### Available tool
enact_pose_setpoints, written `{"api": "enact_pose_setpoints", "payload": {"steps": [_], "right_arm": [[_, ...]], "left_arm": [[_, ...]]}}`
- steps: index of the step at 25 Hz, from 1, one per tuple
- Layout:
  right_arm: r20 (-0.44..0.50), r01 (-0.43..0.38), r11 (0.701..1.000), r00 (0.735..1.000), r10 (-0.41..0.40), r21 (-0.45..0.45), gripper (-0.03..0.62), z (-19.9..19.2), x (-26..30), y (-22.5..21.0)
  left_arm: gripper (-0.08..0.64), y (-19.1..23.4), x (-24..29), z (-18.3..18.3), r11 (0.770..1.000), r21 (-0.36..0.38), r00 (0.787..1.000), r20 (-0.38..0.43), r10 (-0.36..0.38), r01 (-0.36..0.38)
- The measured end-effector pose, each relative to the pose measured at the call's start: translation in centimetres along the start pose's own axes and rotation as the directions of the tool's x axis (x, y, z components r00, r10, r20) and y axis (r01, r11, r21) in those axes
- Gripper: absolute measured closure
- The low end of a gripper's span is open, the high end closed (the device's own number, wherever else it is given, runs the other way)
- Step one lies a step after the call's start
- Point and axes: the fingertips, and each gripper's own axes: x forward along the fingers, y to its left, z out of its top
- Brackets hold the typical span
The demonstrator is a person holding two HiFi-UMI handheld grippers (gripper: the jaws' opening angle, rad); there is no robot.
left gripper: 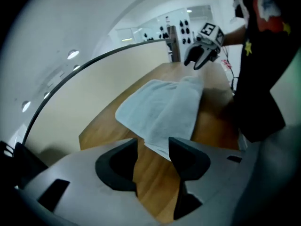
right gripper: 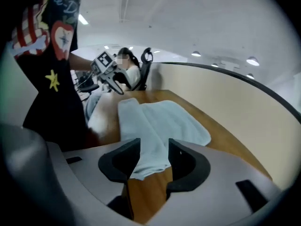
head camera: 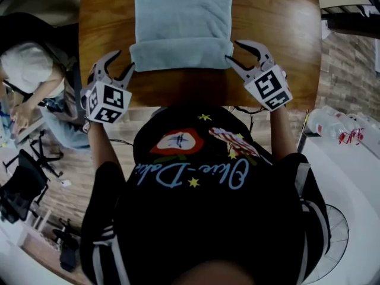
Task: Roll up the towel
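Note:
A light blue towel (head camera: 183,16) lies flat on the wooden table (head camera: 107,16). Its near edge is folded over into a thick band (head camera: 181,55). My left gripper (head camera: 123,61) hovers just off the band's left end, jaws open and holding nothing. My right gripper (head camera: 233,50) stands at the band's right end, also open. In the left gripper view the towel's (left gripper: 162,107) corner shows in the gap between my jaws (left gripper: 153,147), untouched, and the right gripper (left gripper: 197,60) hangs beyond. In the right gripper view the towel's (right gripper: 160,121) end lies loose between my jaws (right gripper: 154,147).
A curved cream partition (left gripper: 94,98) rises behind the table's far edge. A seated person (head camera: 27,70) and a black office chair (head camera: 18,189) are at the left. A white rounded counter with plastic bottles (head camera: 350,129) is at the right.

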Motion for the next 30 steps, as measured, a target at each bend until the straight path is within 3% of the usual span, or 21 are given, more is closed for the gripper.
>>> {"api": "enact_pose_setpoints", "payload": {"steps": [4,7,9,12,15,18,23,27,30], "right_arm": [[-0.113,-0.159,0.967,0.984,0.138,-0.2,0.417,-1.6,1.4,6.0],[-0.223,-0.209,0.934,0.964,0.146,-0.29,0.417,-3.8,3.2,7.5],[-0.262,-0.21,0.925,0.957,0.127,-0.316,0.417,-4.8,4.2,7.1],[-0.292,-0.201,0.92,0.951,0.101,-0.337,0.417,-5.5,5.2,6.3],[-0.301,-0.202,0.92,0.949,0.099,-0.335,0.46,-5.8,5.7,5.9],[-0.276,-0.198,0.937,0.954,0.117,-0.287,0.545,-5.5,5.2,5.9],[-0.194,-0.243,0.963,0.957,0.218,-0.118,0.551,-4.4,3.0,7.4],[-0.174,-0.353,0.936,0.922,0.347,-0.002,0.551,-4.2,0.8,9.5],[-0.166,-0.422,0.904,0.889,0.428,0.068,0.551,-4.0,-0.5,10.6]], "left_arm": [[0.359,-5.3,0.7,-0.7,0.981,0.179,0.995,-0.076,-0.057,0.07],[0.359,-6.5,2.1,-1.6,0.969,0.238,0.992,-0.122,-0.043,0.071],[0.359,-6.9,3.1,-1.9,0.954,0.289,0.988,-0.149,-0.037,0.079],[0.363,-6.7,4.3,-2.1,0.914,0.399,0.982,-0.188,0.002,0.075],[0.432,-6.1,5.1,-1.9,0.885,0.462,0.981,-0.194,0.03,0.065],[0.494,-6.0,4.9,-1.5,0.893,0.443,0.983,-0.183,0.005,0.078],[0.502,-7.0,2.4,-2.1,0.922,0.369,0.982,-0.18,-0.048,0.112],[0.503,-8.9,0.5,-2.2,0.92,0.345,0.973,-0.198,-0.122,0.186],[0.503,-10.2,-1.0,-2.4,0.912,0.281,0.945,-0.224,-0.241,0.299]]}}
